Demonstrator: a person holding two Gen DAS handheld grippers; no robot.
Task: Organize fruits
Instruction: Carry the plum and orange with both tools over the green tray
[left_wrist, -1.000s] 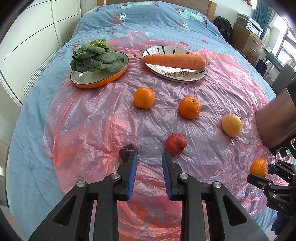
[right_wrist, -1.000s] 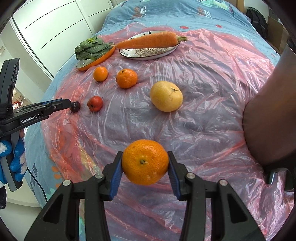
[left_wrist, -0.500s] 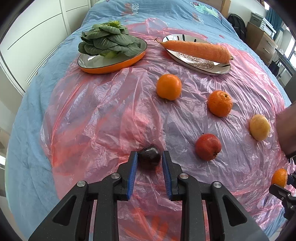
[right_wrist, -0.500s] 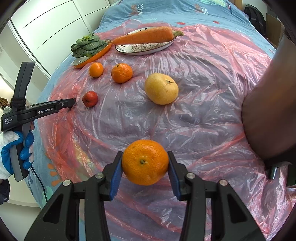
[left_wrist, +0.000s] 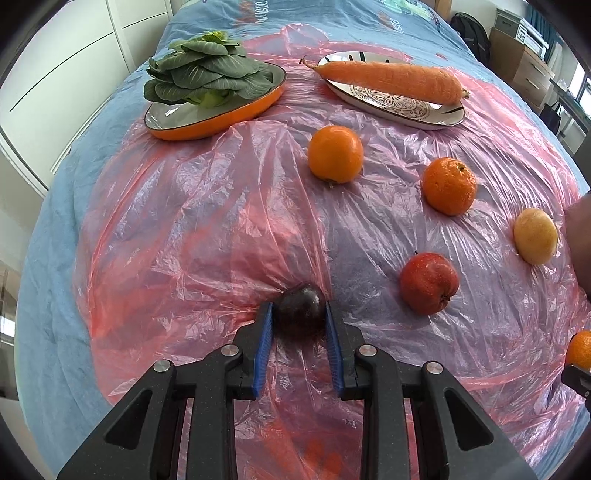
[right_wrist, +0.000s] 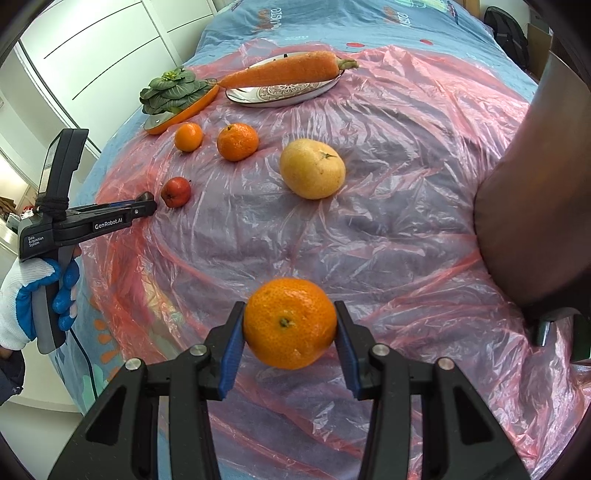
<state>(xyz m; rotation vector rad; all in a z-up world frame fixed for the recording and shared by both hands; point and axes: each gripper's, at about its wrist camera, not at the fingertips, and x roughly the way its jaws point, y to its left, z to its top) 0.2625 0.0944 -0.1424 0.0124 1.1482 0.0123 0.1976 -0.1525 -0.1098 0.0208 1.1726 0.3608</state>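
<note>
my right gripper (right_wrist: 290, 325) clamping a tangerine (right_wrist: 289, 322) stem-end toward camera, left gripper (left_wrist: 299, 314) pinching a dark plum (left_wrist: 300, 307), "GenRobot.AI" on its side

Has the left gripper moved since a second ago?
Yes. The left gripper has advanced along the pink plastic sheet, left of the red apple, and its blue pads now flank the dark plum.

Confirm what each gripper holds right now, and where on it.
Right gripper: a mandarin, clamped across its sides, clear of the sheet. Left gripper: jaws flank a dark plum on the plastic sheet; whether they grip cannot be told.
</note>
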